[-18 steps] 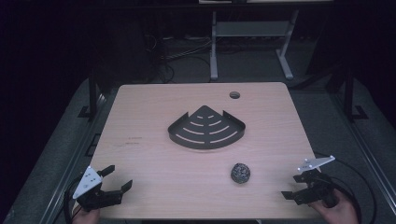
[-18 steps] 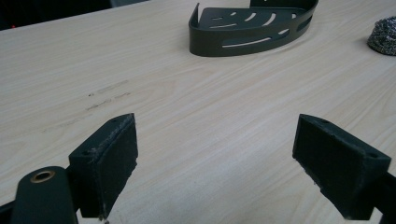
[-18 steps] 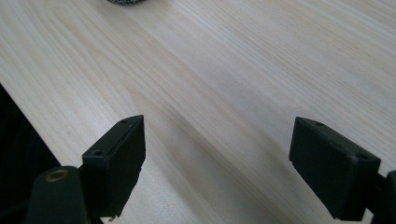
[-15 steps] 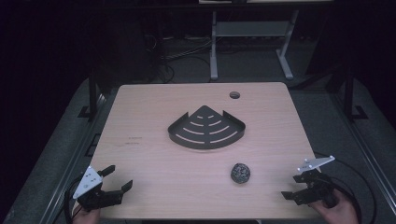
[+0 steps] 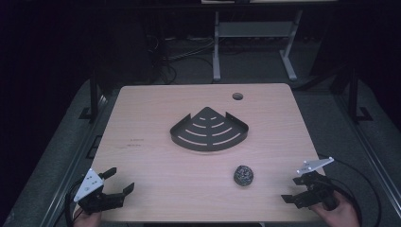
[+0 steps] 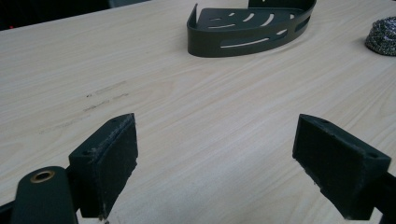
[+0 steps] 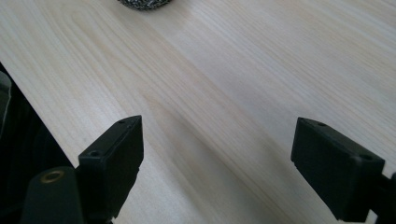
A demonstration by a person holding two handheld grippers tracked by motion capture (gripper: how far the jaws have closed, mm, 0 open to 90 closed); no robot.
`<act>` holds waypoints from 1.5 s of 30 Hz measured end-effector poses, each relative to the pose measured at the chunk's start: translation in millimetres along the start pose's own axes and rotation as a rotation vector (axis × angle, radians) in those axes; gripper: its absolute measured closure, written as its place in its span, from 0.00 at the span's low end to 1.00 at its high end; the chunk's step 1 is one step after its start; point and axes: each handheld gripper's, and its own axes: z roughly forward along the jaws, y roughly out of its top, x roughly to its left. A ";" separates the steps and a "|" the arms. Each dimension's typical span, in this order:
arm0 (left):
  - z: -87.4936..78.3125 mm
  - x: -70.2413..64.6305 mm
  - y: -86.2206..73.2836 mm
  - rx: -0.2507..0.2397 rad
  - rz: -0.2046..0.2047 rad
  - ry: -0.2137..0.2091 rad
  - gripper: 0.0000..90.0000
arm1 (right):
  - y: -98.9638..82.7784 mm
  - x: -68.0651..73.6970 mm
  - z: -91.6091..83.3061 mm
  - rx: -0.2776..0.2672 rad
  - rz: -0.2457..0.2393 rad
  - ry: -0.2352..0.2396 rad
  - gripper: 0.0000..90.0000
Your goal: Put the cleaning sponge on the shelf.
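A pale wood-grain counter (image 5: 156, 127) with rounded corners carries two objects under dim light. Near its centre sits a dark metal corner shelf (image 5: 209, 130), a quarter-round tray with a low raised rim, its flat floor cut by curved slots that echo the arc of its front edge; its pointed corner faces the far edge. In the left gripper view the shelf (image 6: 250, 25) shows a matte finish and a long slot through its curved wall. Between the shelf and the near edge, toward the right side, lies a steel-wool scouring ball (image 5: 243, 175), a grey tangle of shiny wire, apart from the shelf; its edge shows at the top of the right gripper view (image 7: 144, 3). A small round cable hole (image 5: 237, 96) pierces the counter near the far edge, right of centre. Faint dark marks (image 5: 137, 143), too small to read, sit on the left half of the counter.

The left tongs (image 5: 118, 182) hover at the near left corner, jaws wide apart and holding nothing, their black pads (image 6: 116, 161) rough and dusted with pale fibres. The right tongs (image 5: 292, 189) hang at the near right corner, jaws likewise spread wide and empty, with smooth blocky pads (image 7: 119, 156).
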 end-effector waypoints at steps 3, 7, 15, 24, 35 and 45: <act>0.0 -0.2 0.4 0.001 0.003 -0.001 0.15 | 2.2 1.5 2.6 0.009 -0.010 0.003 0.19; 0.1 -0.3 -0.1 0.000 0.000 -0.004 0.15 | 4.3 4.9 4.9 0.016 -0.017 0.007 0.19; -0.5 -0.2 0.1 0.000 0.002 -0.003 0.15 | 8.1 9.6 8.0 0.028 -0.032 0.010 0.19; -0.6 -0.2 0.1 0.000 0.002 -0.003 0.15 | 12.5 16.0 12.2 0.046 -0.054 0.015 0.18; -1.4 -0.8 0.5 -0.006 -0.003 -0.004 0.15 | 15.8 21.2 16.4 0.064 -0.076 0.015 0.18; -2.3 -0.2 0.1 -0.007 -0.003 0.001 0.15 | 21.2 24.4 17.6 0.075 -0.095 0.015 0.17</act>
